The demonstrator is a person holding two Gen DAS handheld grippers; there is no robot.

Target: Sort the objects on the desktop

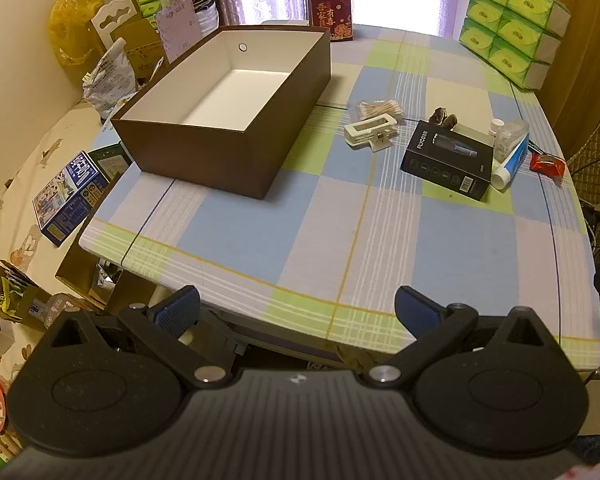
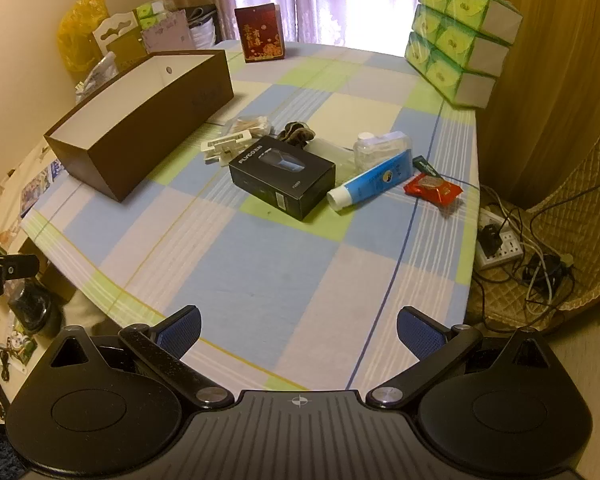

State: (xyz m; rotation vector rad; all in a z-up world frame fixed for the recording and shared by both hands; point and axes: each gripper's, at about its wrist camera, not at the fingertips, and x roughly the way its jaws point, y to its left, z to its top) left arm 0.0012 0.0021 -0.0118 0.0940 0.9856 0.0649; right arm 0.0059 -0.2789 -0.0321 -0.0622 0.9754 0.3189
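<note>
An empty brown box (image 1: 204, 148) (image 2: 140, 128) with a white inside stands at the table's left. To its right lie a black shaver box (image 1: 448, 159) (image 2: 284, 176), a white clip (image 1: 370, 130) (image 2: 224, 146), a bag of cotton swabs (image 1: 380, 109) (image 2: 250, 124), a dark scrunchie (image 1: 443, 117) (image 2: 296, 132), a blue tube (image 1: 510, 164) (image 2: 370, 182), a clear container (image 1: 510, 138) (image 2: 382, 148) and a red packet (image 1: 547, 164) (image 2: 434, 190). My left gripper (image 1: 298, 314) hangs open over the near table edge. My right gripper (image 2: 298, 332) is open too, holding nothing, well short of the objects.
Green tissue packs (image 1: 512, 28) (image 2: 456, 40) are stacked at the far right, a red gift bag (image 1: 332, 10) (image 2: 260, 34) at the back. Bags and boxes crowd the left side (image 1: 100, 52). A power strip with cables (image 2: 500, 248) lies on the floor to the right.
</note>
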